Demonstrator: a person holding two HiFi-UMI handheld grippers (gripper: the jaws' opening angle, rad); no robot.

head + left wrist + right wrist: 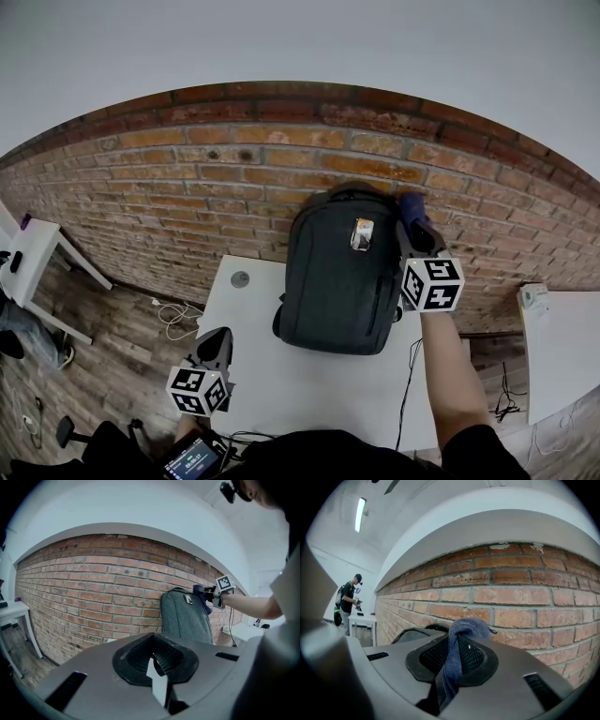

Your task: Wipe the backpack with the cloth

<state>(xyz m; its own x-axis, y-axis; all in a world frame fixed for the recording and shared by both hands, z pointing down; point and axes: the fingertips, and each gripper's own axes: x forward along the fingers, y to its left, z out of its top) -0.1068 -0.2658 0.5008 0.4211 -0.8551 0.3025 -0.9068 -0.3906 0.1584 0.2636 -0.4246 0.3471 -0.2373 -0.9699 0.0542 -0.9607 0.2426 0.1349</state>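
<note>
The backpack (342, 272) leans upright against the brick wall (187, 187), face out for wiping — right gripper (411, 212) pinching the cloth (454, 658) at its top corner, left gripper (221, 336) low, closed, empty.

In the head view, the upper right corner of the backpack (342, 281) is covered by the right gripper (412, 217) and the cloth (410, 202). The print on the label (362, 234) cannot be read. The near edge of the tabletop (309, 384) is hidden by the torso (328, 455). In the right gripper view, only the backpack's top is seen.
</note>
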